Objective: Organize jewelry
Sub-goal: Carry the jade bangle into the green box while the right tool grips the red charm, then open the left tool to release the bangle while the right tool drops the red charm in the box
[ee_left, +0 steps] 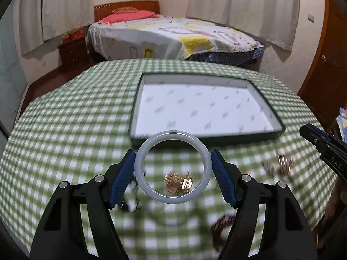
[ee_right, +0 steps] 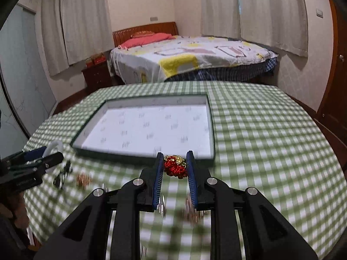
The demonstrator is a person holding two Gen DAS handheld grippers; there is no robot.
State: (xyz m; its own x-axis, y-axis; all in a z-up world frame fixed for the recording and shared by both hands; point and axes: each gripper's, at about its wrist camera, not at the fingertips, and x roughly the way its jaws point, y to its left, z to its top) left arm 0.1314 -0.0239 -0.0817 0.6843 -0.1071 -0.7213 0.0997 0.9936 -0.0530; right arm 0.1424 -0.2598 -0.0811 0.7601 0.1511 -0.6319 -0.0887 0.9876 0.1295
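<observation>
My left gripper (ee_left: 172,162) is shut on a pale white bangle (ee_left: 149,145), held above the table just in front of the shallow white-lined tray (ee_left: 279,127). My right gripper (ee_right: 175,162) is shut on a red beaded piece with gold parts (ee_right: 175,167), held just in front of the tray's near edge (ee_right: 121,157). The left gripper and its bangle (ee_right: 54,146) show at the left of the right wrist view. The right gripper's tip (ee_left: 321,140) shows at the right of the left wrist view.
Blurred jewelry lies on the green checked tablecloth (ee_left: 65,130): gold pieces (ee_left: 179,183), a sparkly piece (ee_left: 282,164), a red bracelet (ee_left: 221,223), a dark chain (ee_right: 64,174). A bed (ee_right: 190,58) stands beyond the table.
</observation>
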